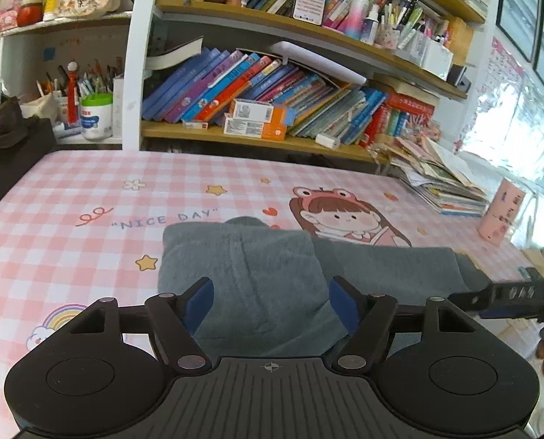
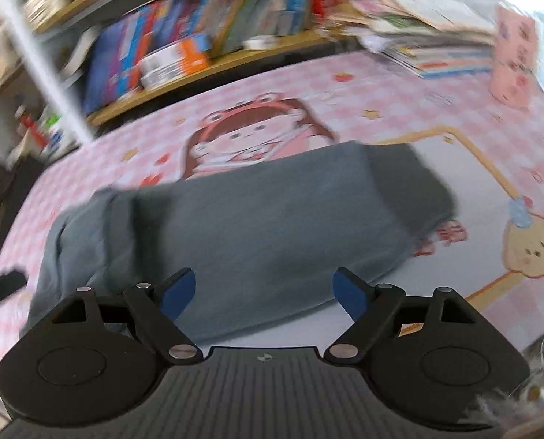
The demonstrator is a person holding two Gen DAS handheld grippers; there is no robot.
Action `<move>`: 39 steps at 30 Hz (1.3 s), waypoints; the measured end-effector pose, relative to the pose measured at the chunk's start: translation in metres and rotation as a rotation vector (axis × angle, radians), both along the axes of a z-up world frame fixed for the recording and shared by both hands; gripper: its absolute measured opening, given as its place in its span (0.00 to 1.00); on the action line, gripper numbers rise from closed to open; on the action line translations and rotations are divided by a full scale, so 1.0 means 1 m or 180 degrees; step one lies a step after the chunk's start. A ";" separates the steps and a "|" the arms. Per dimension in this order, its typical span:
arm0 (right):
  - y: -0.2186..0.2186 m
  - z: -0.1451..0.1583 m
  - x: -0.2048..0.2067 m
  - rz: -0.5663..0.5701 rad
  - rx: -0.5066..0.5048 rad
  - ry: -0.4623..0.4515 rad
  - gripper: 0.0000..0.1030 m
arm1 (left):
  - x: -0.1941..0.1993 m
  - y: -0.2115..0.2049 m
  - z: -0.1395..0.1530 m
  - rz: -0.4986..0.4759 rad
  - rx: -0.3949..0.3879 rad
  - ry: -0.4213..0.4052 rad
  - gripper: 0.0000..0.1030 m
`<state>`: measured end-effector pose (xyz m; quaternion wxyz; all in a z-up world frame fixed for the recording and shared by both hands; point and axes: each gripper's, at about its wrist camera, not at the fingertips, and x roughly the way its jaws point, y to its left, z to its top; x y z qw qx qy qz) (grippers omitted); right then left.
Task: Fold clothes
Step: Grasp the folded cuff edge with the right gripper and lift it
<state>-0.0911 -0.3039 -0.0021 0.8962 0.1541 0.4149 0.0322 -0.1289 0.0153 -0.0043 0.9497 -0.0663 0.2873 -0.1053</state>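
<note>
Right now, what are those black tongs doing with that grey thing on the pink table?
A person is folding clothes with a pair of tongs in each hand. A grey garment, already partly folded, lies flat on the pink checked cartoon tablecloth. The left tongs and the right tongs are both open above it, holding nothing. The right view is blurred.

Black left gripper (image 1: 271, 301), black right gripper (image 2: 264, 292), blue fingers (image 1: 200, 301), silver screws, ribbed housing
</note>
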 end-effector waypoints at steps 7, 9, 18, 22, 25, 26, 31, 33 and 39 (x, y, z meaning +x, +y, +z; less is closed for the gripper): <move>-0.096 -0.017 0.028 -0.0576 0.0773 0.0423 0.76 | -0.002 -0.039 0.001 0.0189 0.0093 0.0010 0.74; -0.118 -0.027 0.034 -0.0688 0.1016 0.0559 0.73 | -0.002 -0.049 0.001 0.0273 0.0098 0.0022 0.74; -0.154 -0.047 0.059 -0.0465 0.1325 0.0775 0.61 | -0.012 -0.089 -0.004 0.0625 0.0114 0.0151 0.74; -0.155 -0.050 0.070 -0.0363 0.1395 0.0759 0.55 | -0.022 -0.101 -0.004 0.0727 0.0193 0.0203 0.74; -0.153 -0.053 0.077 -0.0277 0.1394 0.0724 0.42 | -0.029 -0.106 -0.003 0.0826 0.0230 0.0234 0.74; -0.152 -0.054 0.080 -0.0260 0.1376 0.0710 0.33 | -0.030 -0.106 -0.002 0.0863 0.0234 0.0240 0.74; -0.152 -0.031 0.074 0.0056 0.1525 0.0115 0.14 | -0.034 -0.110 0.002 0.0976 0.0260 0.0231 0.74; -0.152 -0.018 0.068 0.0249 0.1728 -0.0194 0.14 | -0.033 -0.113 0.003 0.0954 0.0284 0.0227 0.74; -0.150 -0.039 0.075 0.0184 0.1671 0.0201 0.17 | -0.031 -0.123 0.005 0.0884 0.0347 0.0233 0.74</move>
